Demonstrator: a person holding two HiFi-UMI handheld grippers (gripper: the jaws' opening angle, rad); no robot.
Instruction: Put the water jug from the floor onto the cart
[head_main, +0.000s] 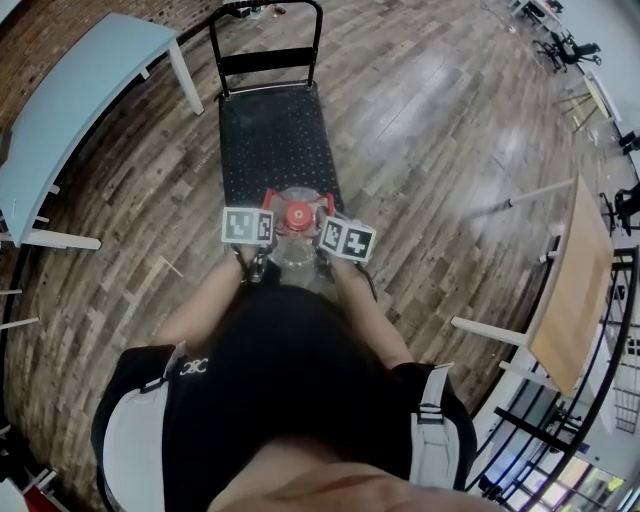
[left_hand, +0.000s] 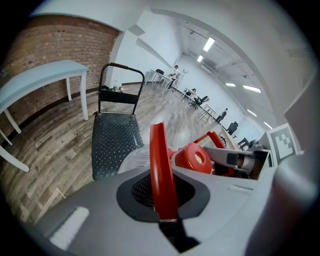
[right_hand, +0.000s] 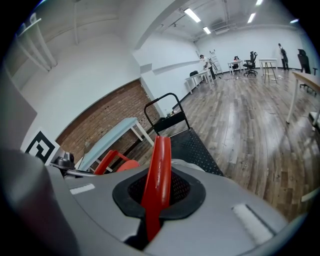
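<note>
Fingers (left_hand: 90, 212) of the left gripper (left_hand: 161, 192) are pressed together on the left red strap (left_hand: 160, 160) of the water jug (head_main: 296, 248). The strap stands upright in the black pad recess between them. Fingers (right_hand: 240, 220) of the right gripper (right_hand: 156, 200) pinch the right red strap (right_hand: 159, 165) in the same way, with the strap rising on edge out of the recess.

Position of the water jug:
- In the head view it sits directly in front of the person, between the two grippers.
- Its red cap (head_main: 297, 214) faces up.
- It is at the near end of the cart (head_main: 275, 140), overlapping the edge of the black studded deck.
- No view shows whether its base is resting on anything.

Position of the grippers:
- The marker cube of the left gripper (head_main: 248, 224) is just beside the cap on one side, and the marker cube of the right gripper (head_main: 347, 239) is just beside it on the other.
- In the left gripper view, the cap (left_hand: 194, 157) lies between the pinched strap and the right gripper (left_hand: 242, 161).
- In the right gripper view, the left red strap (right_hand: 105, 161) and the cap (right_hand: 127, 165) lie toward the left gripper (right_hand: 65, 162).

Surroundings:
- The cart stands on a wood floor (head_main: 430, 130), with its push handle (head_main: 265, 15) at the far end.
- A light-blue table (head_main: 70, 110) stands to the left of the cart, well apart.
- A wooden table (head_main: 572, 290) stands to the right.
</note>
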